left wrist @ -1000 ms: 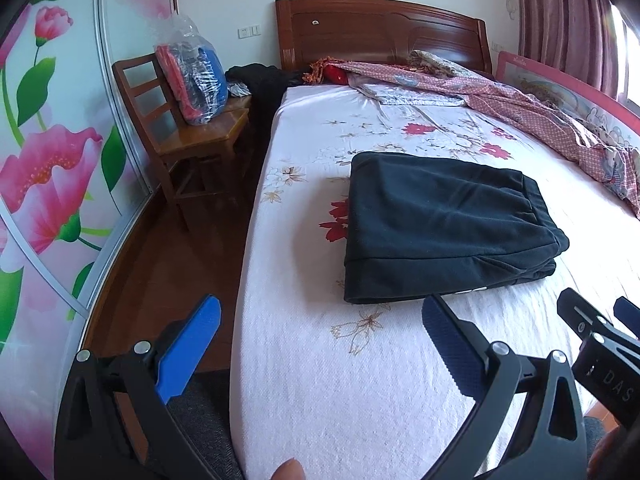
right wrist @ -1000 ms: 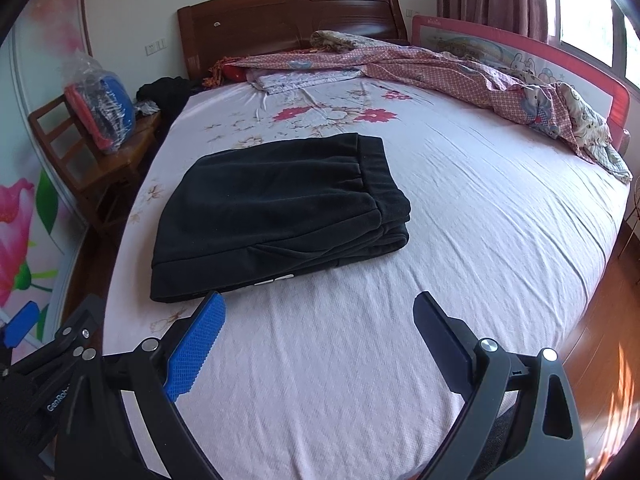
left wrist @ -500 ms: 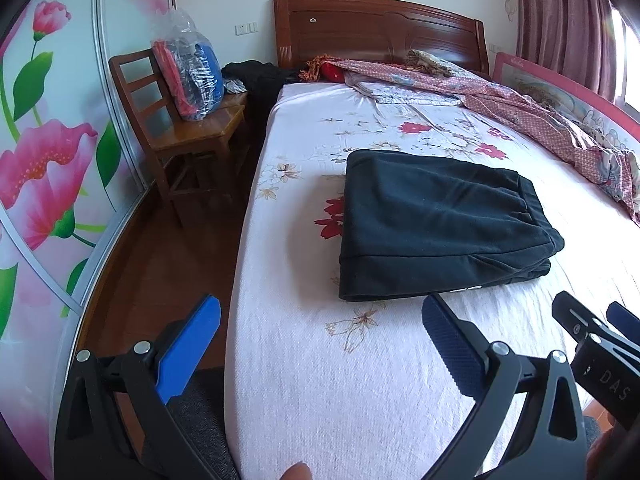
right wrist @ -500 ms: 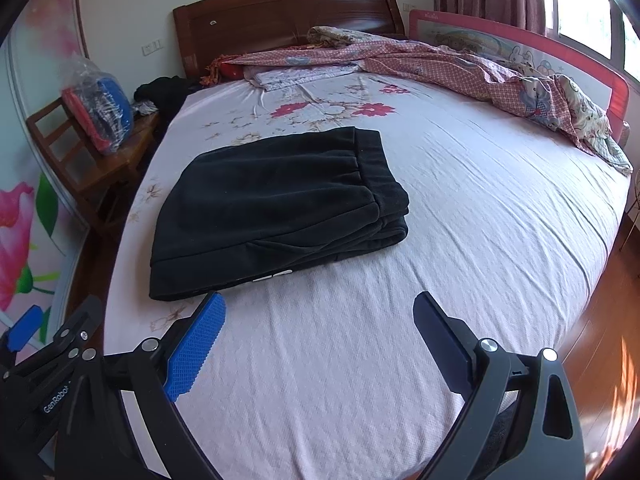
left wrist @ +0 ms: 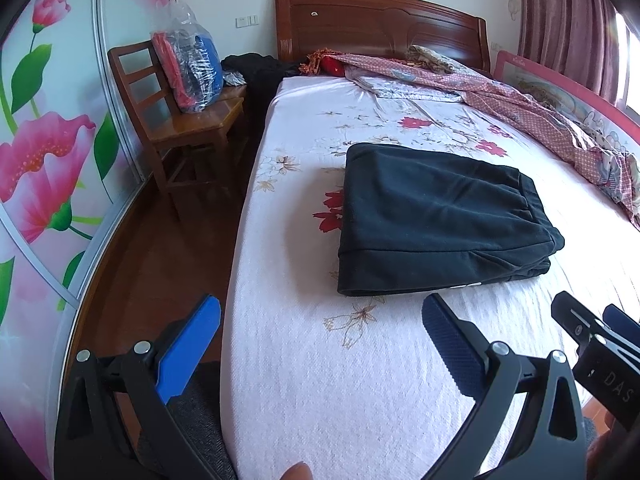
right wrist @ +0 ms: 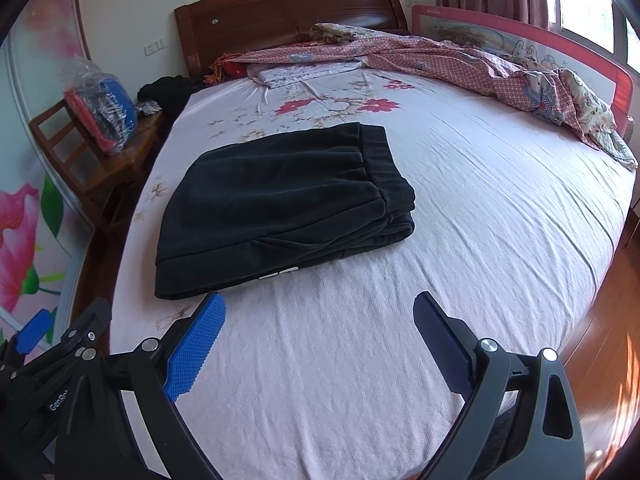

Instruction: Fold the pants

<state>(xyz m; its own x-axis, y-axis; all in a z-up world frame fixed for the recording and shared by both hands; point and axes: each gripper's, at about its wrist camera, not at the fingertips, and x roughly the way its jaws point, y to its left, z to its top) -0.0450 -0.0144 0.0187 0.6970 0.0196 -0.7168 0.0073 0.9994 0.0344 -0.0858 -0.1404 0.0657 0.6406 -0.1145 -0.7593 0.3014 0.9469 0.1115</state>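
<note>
We hold two grippers above the foot edge of a bed [right wrist: 500, 208] covered by a pale pink sheet with flower prints. The black pants [right wrist: 288, 204] lie folded into a thick rectangle on the sheet, nearer the bed's left edge than its right, well short of the wooden headboard [right wrist: 288, 8]. Our left gripper [left wrist: 320, 340] is spread wide with nothing between its blue pads, hovering near the bed's left foot corner. Our right gripper [right wrist: 320, 336] is likewise spread and empty (its fingers sit just short of the pants' near edge, not touching). A rumpled pink quilt [right wrist: 460, 60] runs along the far right edge. A wooden chair [left wrist: 180, 120] beside the bed carries a plastic bag [left wrist: 188, 68].
</note>
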